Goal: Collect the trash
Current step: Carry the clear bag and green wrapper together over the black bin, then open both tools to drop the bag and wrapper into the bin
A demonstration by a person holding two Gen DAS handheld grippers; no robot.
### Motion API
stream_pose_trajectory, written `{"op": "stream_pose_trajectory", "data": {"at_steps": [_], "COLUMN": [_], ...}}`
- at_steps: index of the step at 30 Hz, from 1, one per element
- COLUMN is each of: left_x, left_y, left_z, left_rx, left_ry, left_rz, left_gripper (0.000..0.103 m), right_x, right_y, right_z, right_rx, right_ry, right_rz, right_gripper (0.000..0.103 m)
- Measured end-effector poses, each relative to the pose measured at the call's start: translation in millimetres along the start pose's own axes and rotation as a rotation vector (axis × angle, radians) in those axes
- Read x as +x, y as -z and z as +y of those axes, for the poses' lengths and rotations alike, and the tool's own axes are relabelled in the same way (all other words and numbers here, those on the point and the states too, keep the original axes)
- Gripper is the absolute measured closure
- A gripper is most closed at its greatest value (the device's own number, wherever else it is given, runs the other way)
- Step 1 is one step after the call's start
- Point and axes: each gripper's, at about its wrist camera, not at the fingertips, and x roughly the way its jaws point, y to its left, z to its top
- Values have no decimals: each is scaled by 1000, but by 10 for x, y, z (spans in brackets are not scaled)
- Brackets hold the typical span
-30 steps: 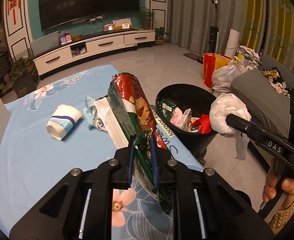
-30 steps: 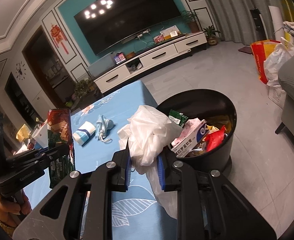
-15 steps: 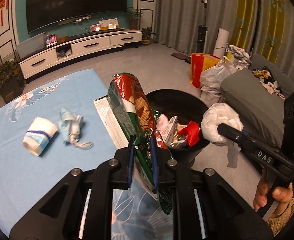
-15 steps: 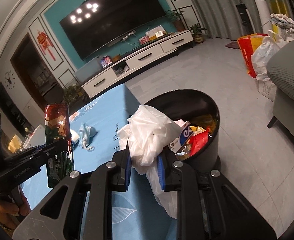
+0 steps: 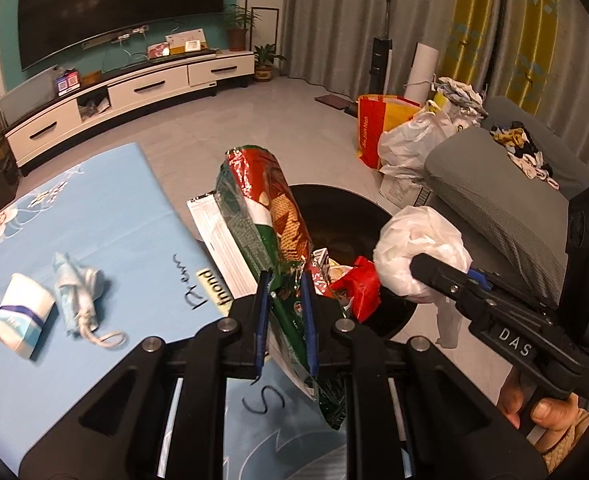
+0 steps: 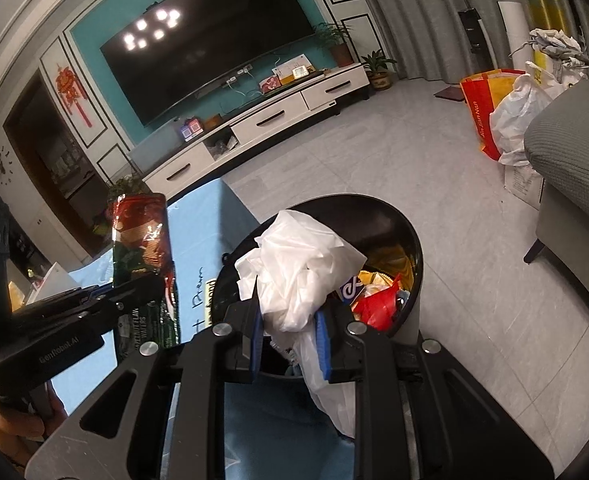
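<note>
A red-and-green wafer wrapper printed with tan wafers; a plain white plastic bag; a black bin showing red and yellow wrappers inside; a pale blue tablecloth with white flowers and dark handwriting; a white paper cup banded in blue; a light blue face mask; a teal wall behind a black television; a red-and-yellow shopping bag; a grey sofa.

Two wrist fisheyes, angled down — both near black bin
</note>
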Motion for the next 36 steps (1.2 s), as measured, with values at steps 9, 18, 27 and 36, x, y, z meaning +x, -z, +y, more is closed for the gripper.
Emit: {"op": "stream_pose_trajectory", "data": {"at_steps": [9,18,27,36], "left_x": [286,482,620,733], "left_y": [-45,-64,-84,-111], "left_z": [-73,-79,-92,-99], "left_rx": [19,28,25,27], "left_ry": [16,25,21,21], "left_rz": [28,47,61,74], "left_gripper": [87,87,86,86], "right_x": [161,316,407,517], "right_y": [-45,-75,-93,-128], "right_z": [-49,-69,-70,-86], "right_rx": [-6,-10,-17,-27], "right_ry": [27,48,57,75], "right_rz": [18,35,46,66], "right_gripper": [80,80,80,79]}}
